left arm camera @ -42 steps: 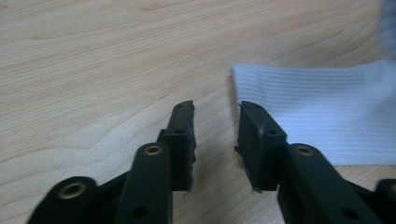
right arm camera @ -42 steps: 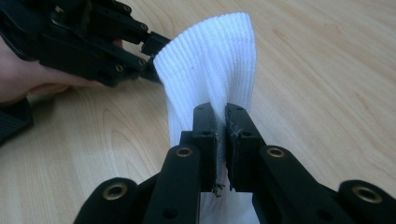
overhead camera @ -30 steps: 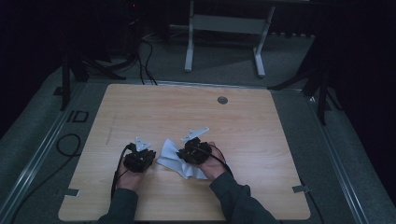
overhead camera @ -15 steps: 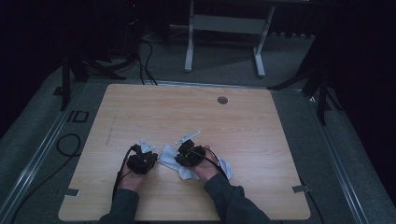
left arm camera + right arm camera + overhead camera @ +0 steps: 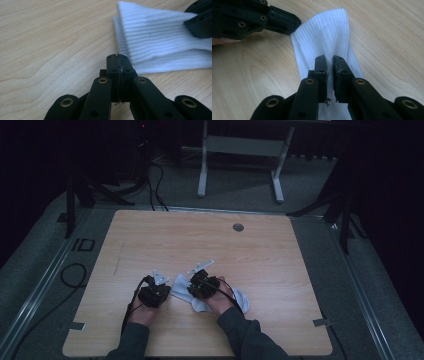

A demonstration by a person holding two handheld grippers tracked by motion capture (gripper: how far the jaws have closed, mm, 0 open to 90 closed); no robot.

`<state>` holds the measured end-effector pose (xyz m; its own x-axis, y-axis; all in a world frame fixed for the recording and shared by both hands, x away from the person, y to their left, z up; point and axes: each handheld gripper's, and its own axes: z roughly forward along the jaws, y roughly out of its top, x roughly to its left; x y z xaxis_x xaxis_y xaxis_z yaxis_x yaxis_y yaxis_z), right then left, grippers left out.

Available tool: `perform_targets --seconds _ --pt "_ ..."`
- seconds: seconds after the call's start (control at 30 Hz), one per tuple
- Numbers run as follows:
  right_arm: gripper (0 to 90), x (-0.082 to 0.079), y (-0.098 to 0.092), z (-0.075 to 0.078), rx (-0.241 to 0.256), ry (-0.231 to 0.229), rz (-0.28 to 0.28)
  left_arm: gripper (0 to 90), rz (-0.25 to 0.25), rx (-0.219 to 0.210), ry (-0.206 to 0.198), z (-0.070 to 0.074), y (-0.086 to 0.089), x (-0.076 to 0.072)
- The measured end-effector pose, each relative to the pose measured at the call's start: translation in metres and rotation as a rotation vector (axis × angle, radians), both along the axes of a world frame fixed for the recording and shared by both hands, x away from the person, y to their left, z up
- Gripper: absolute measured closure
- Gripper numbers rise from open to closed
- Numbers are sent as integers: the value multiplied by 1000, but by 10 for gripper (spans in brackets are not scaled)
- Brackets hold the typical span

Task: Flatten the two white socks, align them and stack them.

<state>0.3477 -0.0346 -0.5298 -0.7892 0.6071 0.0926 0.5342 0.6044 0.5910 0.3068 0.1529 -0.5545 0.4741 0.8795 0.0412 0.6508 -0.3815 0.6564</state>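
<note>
- Slid a little to the left and nearer since a second ago: the right tongs (image 5: 330,58), now closer to the left tongs (image 5: 117,56).
- Dragged along with it: the white sock (image 5: 179,287), with more of its right end now peeking out by the right wrist.
- Hardly moved in that time: the left tongs.
- Looks like bunching or folding the sock, with the fold not done yet.
- Pinched nearly shut on the ribbed part of the sock: the right tongs, with just a thin gap full of white cloth.
- Pressed fully shut with nothing in between: the left tongs, tips just beside the open end of the sock. Hard to tell whether touching its edge.
- Lying flat on the table (image 5: 260,255), at the near middle, between the two hands and partly under the right one.
- Stretched long from left to right, slanting a bit nearer at the right.
- Pointing left with the ribbed open end, toward the left tongs.
- Pointing right with the foot end, beside the right wrist.
</note>
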Motion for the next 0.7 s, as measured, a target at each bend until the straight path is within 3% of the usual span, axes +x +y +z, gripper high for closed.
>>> perform_targets --seconds 0.1,0.2,0.3,0.4,0.5,0.6,0.7 --pt "811 1 1 -3 -1 4 -17 891 -3 0 -1 0 -1 -1" --pt "686 1 3 -5 3 20 0 890 -12 5 1 0 -2 -1" --pt "648 0 4 -5 -11 -3 6 890 -13 4 1 0 -3 -1" --pt "616 -3 4 -1 -11 -56 1 890 -12 8 -1 0 -3 -2" --pt "692 -6 3 3 -12 -87 8 890 -11 7 -1 0 -3 -2" --pt "810 -4 3 2 -25 -73 19 887 -12 9 0 0 -3 -2" --pt "836 -1 4 -2 -18 -45 19 885 -3 8 -25 2 -4 -3"
